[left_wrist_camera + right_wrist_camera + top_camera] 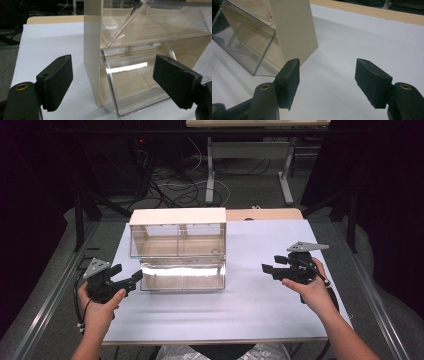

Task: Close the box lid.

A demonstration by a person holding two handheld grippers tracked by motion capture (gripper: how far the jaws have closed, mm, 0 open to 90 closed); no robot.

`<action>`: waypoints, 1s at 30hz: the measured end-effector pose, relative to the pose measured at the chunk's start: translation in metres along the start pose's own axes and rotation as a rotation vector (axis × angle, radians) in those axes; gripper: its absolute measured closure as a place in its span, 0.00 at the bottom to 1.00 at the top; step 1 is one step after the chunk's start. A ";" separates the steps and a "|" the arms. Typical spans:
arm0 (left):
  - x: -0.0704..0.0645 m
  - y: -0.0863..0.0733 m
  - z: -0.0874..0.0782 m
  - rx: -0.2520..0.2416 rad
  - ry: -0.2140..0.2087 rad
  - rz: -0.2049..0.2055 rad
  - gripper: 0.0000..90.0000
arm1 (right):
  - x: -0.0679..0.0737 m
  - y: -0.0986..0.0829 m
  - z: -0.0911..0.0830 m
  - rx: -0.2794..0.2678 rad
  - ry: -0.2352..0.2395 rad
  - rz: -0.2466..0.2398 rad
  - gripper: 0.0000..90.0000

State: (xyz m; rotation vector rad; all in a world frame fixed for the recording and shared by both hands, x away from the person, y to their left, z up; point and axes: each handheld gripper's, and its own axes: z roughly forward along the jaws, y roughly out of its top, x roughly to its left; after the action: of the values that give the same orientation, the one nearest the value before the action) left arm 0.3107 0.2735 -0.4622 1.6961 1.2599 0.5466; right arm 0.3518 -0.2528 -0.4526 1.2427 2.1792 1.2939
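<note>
In the high view, the cream-walled cabinet with clear plastic tilt-out bins stands on the white table sheet, left of its middle. The left gripper sits at about eight o'clock from the cabinet, nearly touching the lower bin's corner, likely poised to work that bin. The right gripper hovers at three o'clock, well apart, seemingly waiting.

In the left gripper view, its jaws stand wide apart, bracketing the lower clear bin, which looks empty, glossy and tipped outward at the front; the upper bin sits above.

In the right gripper view, the jaws are likewise spread, gripping nothing; the cabinet's cream side wall rises at eleven o'clock.
</note>
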 end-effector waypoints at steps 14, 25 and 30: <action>0.008 -0.015 0.009 0.021 -0.005 -0.011 0.14 | -0.023 -0.026 0.010 -0.021 -0.092 0.012 0.20; 0.015 -0.025 0.015 0.030 0.018 -0.023 0.09 | -0.034 -0.042 0.018 -0.014 -0.130 0.026 0.17; 0.014 -0.029 0.018 0.040 0.010 -0.009 0.05 | -0.037 -0.050 0.022 -0.027 -0.122 0.047 0.16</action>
State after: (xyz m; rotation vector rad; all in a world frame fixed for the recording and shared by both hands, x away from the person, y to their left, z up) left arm 0.3151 0.2801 -0.4985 1.7219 1.2926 0.5291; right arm 0.3614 -0.2813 -0.5116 1.3328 2.0527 1.2272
